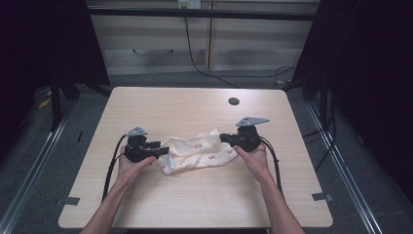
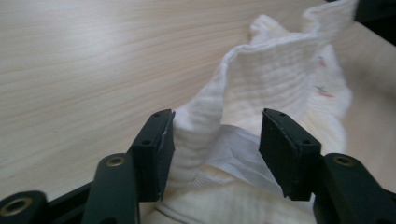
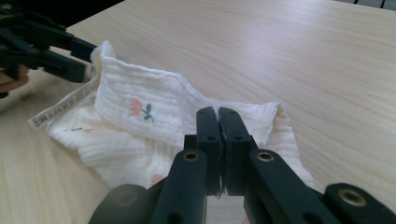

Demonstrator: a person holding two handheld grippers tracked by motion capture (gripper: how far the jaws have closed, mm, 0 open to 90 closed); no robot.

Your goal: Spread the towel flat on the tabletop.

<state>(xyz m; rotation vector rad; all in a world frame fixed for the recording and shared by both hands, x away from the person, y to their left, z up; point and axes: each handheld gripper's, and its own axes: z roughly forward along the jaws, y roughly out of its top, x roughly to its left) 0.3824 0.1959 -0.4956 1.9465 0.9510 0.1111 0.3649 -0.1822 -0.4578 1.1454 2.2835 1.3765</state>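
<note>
A crumpled cream muslin cloth with small flower prints (image 1: 197, 150) lies on the pale wooden counter (image 1: 195, 105), stretched between the two grippers. The right gripper (image 3: 218, 116) has its fingers pinched tight on the cloth's right edge. The left gripper (image 2: 215, 140) has its fingers parted, a raised fold of the cloth's left end standing between them and brushing one finger (image 2: 156, 149).

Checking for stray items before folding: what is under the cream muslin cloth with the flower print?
Around the cream muslin cloth only the bare light wooden table shows. A white care label pokes out at its edge. Whatever lies beneath the crumpled folds is covered.
</note>
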